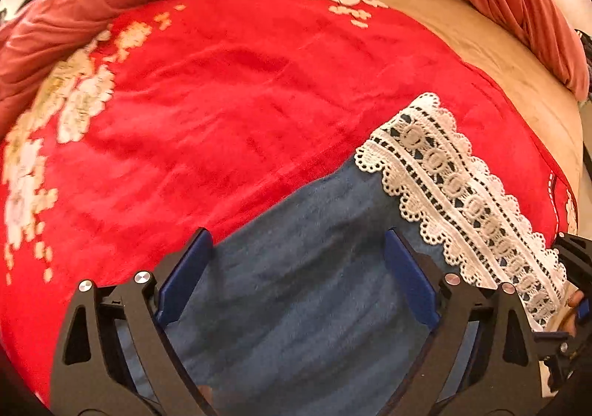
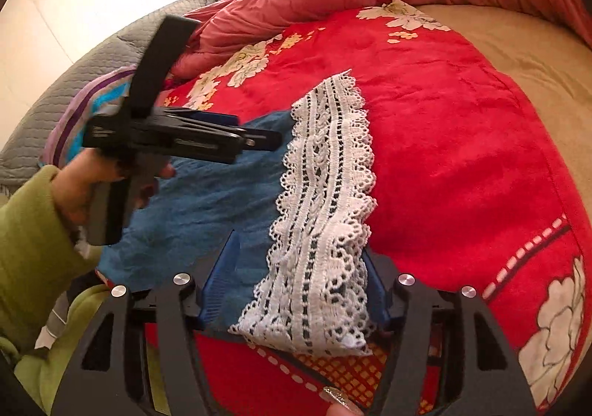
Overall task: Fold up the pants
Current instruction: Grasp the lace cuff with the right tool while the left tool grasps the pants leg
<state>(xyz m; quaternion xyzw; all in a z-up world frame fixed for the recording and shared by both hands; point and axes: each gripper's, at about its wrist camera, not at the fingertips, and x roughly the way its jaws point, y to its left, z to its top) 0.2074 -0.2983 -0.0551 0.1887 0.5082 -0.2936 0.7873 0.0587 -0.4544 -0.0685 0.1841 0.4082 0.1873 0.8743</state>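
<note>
now, step: i'm gathering the lace hem of the blue pants, spread on the red blanket, for a fold
right gripper: jaws either side of the hem; grip unclear, i cannot tell
left gripper: jaws apart over denim, empty
next: pinch both, then lift together; lace may slip

Warm, bright, even light fills both views, with saturated reds and soft shadows. Fisheye bending curves the edges (corners go black). Motion blur smears the floral print in the left wrist view.
</note>
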